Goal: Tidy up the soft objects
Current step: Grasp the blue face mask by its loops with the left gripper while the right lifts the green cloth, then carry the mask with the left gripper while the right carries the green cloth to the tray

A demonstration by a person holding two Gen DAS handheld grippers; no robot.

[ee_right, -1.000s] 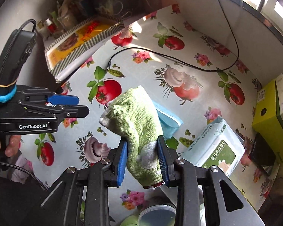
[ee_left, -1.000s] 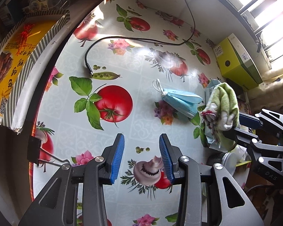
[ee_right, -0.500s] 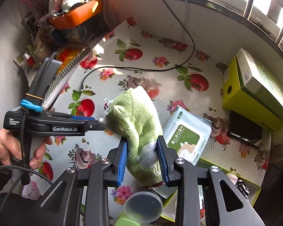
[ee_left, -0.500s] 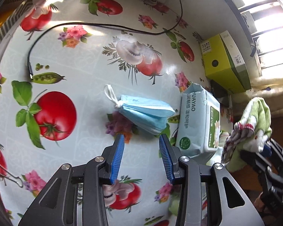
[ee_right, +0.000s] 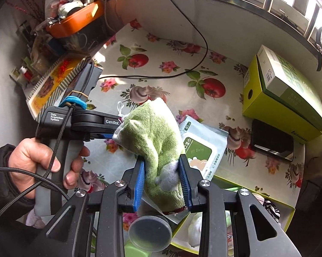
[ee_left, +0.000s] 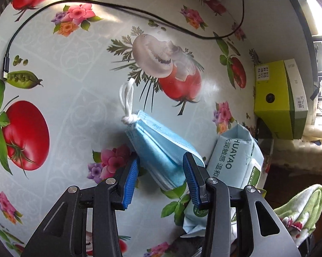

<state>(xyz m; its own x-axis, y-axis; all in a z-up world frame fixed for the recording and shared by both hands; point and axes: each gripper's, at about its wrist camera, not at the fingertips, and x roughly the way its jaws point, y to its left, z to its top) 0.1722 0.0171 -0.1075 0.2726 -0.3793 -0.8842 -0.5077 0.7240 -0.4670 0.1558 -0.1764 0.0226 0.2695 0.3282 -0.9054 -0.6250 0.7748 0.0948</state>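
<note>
Mask (ee_left: 161, 152) flat on tablecloth (ee_left: 75, 111), between spread fingers of left gripper (ee_left: 161, 182) | right gripper (ee_right: 162, 183) clamps green sock (ee_right: 154, 141), aloft over wet-wipes pack (ee_right: 200, 152)

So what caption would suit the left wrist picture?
Open left gripper straddling a folded blue face mask on the flowered tablecloth.

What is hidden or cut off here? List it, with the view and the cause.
- Mask: left wrist view, near end hidden behind the left gripper; touching or not, cannot tell. In the right wrist view the sock covers nearly all of it.
- Wipes pack: left wrist view, lower part behind the right finger.
- Tray: right wrist view, contents mostly blocked by the right gripper.
- Sock: left wrist view, cut off at the frame corner.
</note>
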